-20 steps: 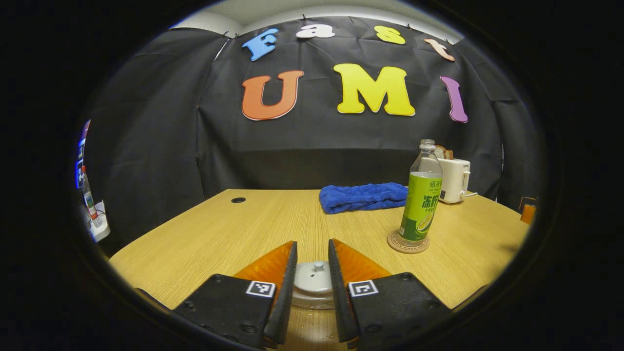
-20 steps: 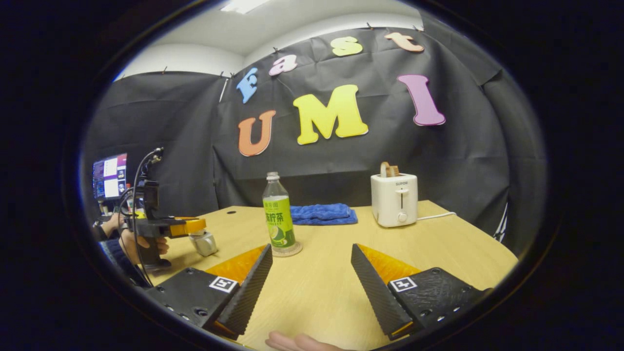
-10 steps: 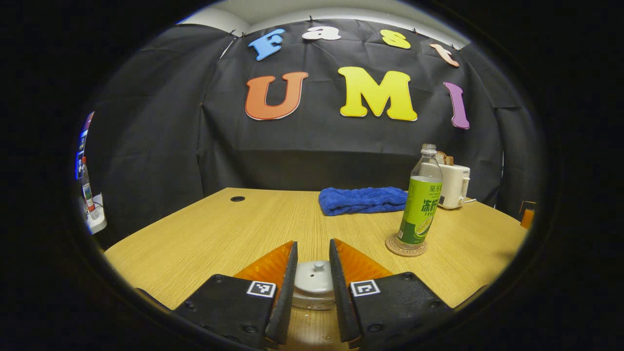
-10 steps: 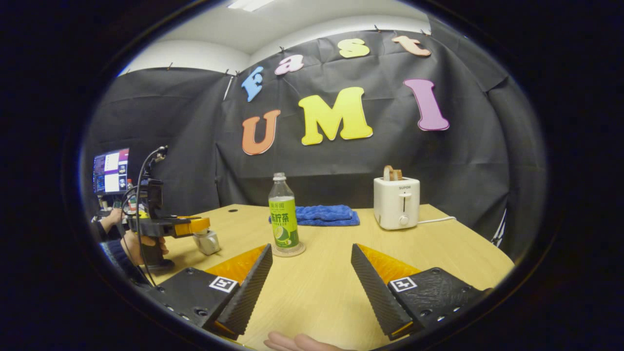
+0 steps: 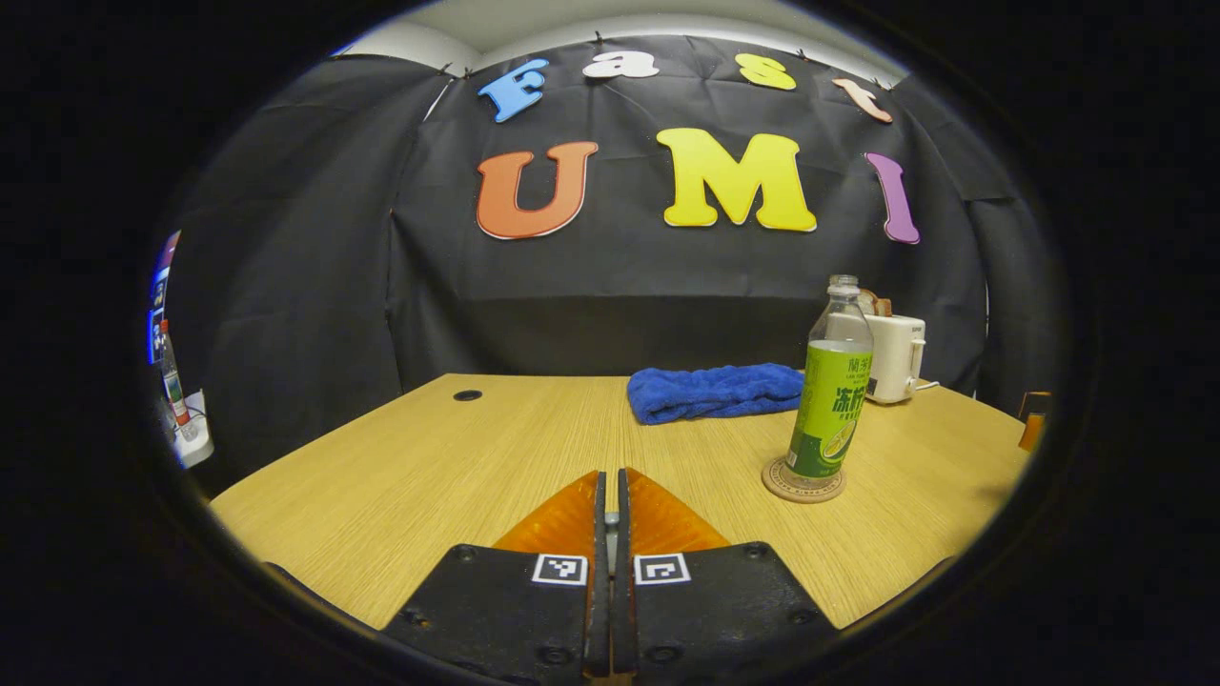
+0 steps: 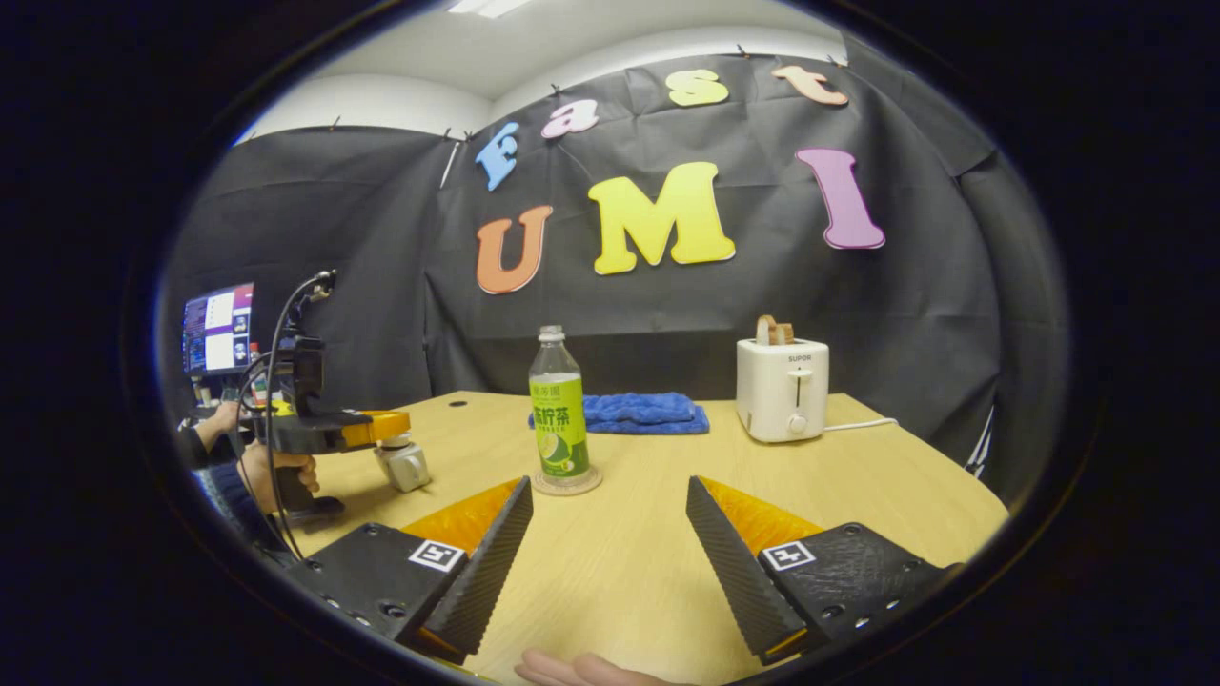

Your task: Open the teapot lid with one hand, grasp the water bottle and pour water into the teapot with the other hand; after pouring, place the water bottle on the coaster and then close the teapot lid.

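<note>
Left gripper (image 5: pixel 611 519) jaws closed on lid knob (image 5: pixel 611 520)

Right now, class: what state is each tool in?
Left tool: shut on the teapot lid.
Right tool: open, holding nothing.

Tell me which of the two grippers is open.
The right gripper: its fingers stand wide apart over bare table. The left gripper has its fingers nearly together, a sliver of the teapot lid's knob between them.

both low, near, sharing the table (image 5: pixel 457 457).
</note>
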